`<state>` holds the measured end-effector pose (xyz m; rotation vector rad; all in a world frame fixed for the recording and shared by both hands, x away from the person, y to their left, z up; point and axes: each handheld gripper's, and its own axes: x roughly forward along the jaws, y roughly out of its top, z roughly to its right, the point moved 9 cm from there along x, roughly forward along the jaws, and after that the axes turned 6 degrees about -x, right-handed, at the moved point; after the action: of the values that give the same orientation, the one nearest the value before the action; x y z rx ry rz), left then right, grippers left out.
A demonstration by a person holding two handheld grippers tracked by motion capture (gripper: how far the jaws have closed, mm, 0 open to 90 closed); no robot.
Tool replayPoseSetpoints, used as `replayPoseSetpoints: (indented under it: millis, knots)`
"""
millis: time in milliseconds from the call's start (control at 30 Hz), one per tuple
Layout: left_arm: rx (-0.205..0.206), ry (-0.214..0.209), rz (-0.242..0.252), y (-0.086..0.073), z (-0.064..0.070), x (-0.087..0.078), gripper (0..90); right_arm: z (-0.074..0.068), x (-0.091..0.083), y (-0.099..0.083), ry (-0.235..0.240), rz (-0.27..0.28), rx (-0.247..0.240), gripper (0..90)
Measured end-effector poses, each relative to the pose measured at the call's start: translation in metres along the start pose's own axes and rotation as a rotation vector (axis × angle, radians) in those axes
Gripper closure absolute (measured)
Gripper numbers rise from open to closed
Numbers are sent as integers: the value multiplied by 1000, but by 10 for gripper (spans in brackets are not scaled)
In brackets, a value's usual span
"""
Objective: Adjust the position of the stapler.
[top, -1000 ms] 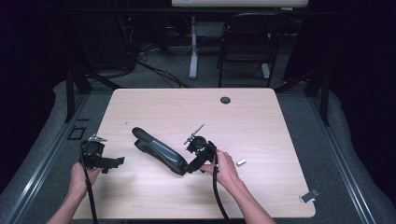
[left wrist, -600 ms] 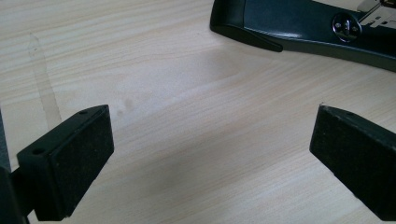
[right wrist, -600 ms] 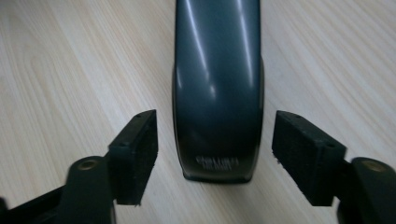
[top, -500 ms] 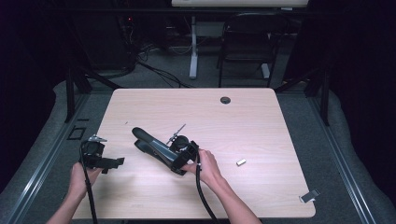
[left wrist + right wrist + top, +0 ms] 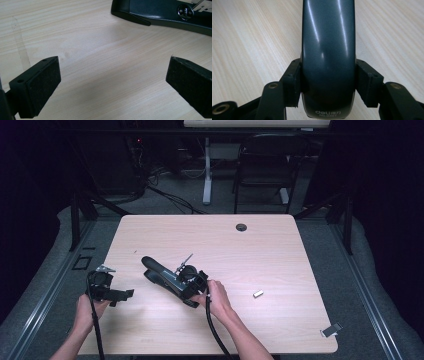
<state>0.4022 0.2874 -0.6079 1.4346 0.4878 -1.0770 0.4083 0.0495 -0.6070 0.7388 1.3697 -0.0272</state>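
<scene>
A dark grey stapler lies slantwise on the wooden table, left of its middle. My right gripper is shut on the stapler's near end. In the right gripper view the pads press both sides of the glossy stapler, whose printed end faces the camera between the jaws of the right gripper. At the table's left edge my left gripper is held open. In its own view the left gripper has bare wood between its pads, with the stapler farther off at the top.
A small silver piece lies right of my right hand. A grey clip sits near the front right corner. A round cable hole is at the back. A chair stands beyond the table.
My right gripper has moved left along the stapler's near end and closed on it. The left gripper has stayed where it was, open.
</scene>
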Motion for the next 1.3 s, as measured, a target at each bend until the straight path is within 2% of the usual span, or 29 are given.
replayPoseSetpoints:
  millis: [33, 67, 600, 800, 1067, 1100, 1267, 1300]
  knots:
    - [1, -1, -2, 0, 1, 0, 0, 0, 0, 0, 0, 0, 0, 450]
    - [2, 0, -2, -1, 1, 0, 0, -1, 0, 0, -20, 3, 0, 452]
    - [-5, -6, -5, -4, -2, -4, 0, 0, -2, -4, -34, 7, 10, 453]
    - [-6, -1, -2, -5, -4, -3, 0, 2, -6, -11, -43, 8, 32, 453]
    - [-4, -1, 0, -4, -2, -3, 0, 12, -16, -31, -72, 20, 94, 453]
    - [-4, 0, -2, -4, -2, -3, 0, 16, -21, -39, -77, 22, 119, 453]
    - [3, -4, -6, -4, -1, -2, 0, 25, -27, -52, -104, 28, 159, 453]
    - [3, -2, -4, -4, 0, -1, 0, 28, -30, -59, -111, 34, 187, 452]
